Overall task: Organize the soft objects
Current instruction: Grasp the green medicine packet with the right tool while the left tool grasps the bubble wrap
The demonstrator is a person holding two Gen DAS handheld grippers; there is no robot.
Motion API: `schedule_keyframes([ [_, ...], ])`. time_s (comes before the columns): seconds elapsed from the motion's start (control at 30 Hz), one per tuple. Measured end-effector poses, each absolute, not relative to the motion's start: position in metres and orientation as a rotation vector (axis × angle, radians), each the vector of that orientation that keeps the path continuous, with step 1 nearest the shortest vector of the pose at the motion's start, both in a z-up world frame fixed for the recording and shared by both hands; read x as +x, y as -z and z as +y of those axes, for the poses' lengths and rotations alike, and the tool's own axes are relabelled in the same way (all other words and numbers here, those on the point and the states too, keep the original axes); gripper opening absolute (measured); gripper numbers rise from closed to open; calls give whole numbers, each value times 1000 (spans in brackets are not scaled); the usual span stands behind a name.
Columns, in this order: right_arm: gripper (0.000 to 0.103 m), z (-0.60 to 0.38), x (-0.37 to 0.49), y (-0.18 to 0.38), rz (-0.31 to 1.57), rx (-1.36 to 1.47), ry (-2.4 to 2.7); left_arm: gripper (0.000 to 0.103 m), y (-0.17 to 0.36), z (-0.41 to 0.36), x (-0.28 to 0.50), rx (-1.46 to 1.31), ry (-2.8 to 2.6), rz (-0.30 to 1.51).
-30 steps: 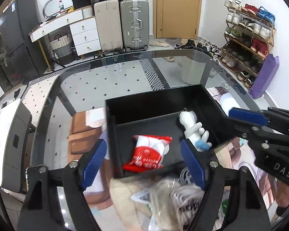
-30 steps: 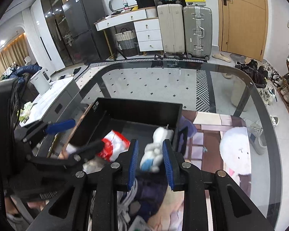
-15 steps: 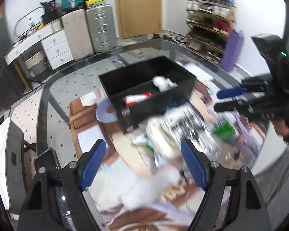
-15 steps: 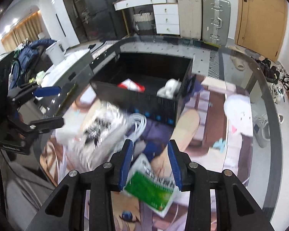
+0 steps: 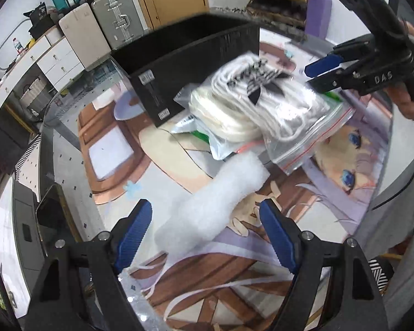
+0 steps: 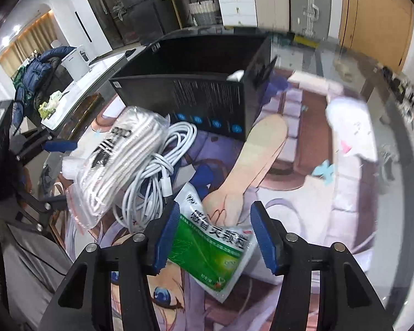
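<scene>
1. Left hand-held gripper (image 5: pixel 205 231): held low over the counter (image 5: pixel 69 149), tilted down toward the printed mat (image 5: pixel 331 198); blue pads spread wide, released, gripping nothing.
2. White fluffy wadding (image 5: pixel 215 204): lying on the mat between the left pads, its near end inside the gap, touching neither pad as far as visible; far end reaching toward the pile of bags.
3. Right hand-held gripper (image 6: pixel 215 234): angled down over the near edge of the mat, pads apart, released; seen from the left wrist camera at the upper right (image 5: pixel 321 73), gripped by a bare hand (image 5: pixel 405 96), pointing in toward the pile.
4. Green medicine packet (image 6: pixel 215 245): flat on the mat between the right pads; its left edge just beside the left pad, contact impossible to tell; well clear of the right pad.
5. Zip bag of white socks (image 6: pixel 116 165): lying on the mat left of the packet, partly over a coil of white cable (image 6: pixel 157 165); in the left wrist view the same bag (image 5: pixel 265 104) stacked on other flat packets.
6. Black box (image 6: pixel 193 82): standing open at the top on the mat behind the pile, just beyond the cable.
7. White plush piece (image 6: pixel 236 75): peeking over the box's near right corner.
</scene>
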State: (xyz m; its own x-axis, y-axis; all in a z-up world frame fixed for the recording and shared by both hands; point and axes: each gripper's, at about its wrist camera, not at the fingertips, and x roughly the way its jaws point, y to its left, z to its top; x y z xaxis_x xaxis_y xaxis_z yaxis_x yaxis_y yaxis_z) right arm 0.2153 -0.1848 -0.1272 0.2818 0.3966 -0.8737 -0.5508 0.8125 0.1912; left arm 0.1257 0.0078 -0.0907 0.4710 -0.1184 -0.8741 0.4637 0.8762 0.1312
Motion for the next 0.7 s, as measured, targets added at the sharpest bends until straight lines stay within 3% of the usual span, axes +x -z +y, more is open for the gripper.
schedule_keyframes([
  [0.5,56,-180,173,129,1160,-233,-750,80,83,2,115,252,435,1066],
  [0.63,69,-175,162,131,1159,-257,-733,80,80,-5,110,225,472,1078],
  [0.7,70,-172,162,131,1155,-259,-711,80,78,-11,105,248,475,1064],
])
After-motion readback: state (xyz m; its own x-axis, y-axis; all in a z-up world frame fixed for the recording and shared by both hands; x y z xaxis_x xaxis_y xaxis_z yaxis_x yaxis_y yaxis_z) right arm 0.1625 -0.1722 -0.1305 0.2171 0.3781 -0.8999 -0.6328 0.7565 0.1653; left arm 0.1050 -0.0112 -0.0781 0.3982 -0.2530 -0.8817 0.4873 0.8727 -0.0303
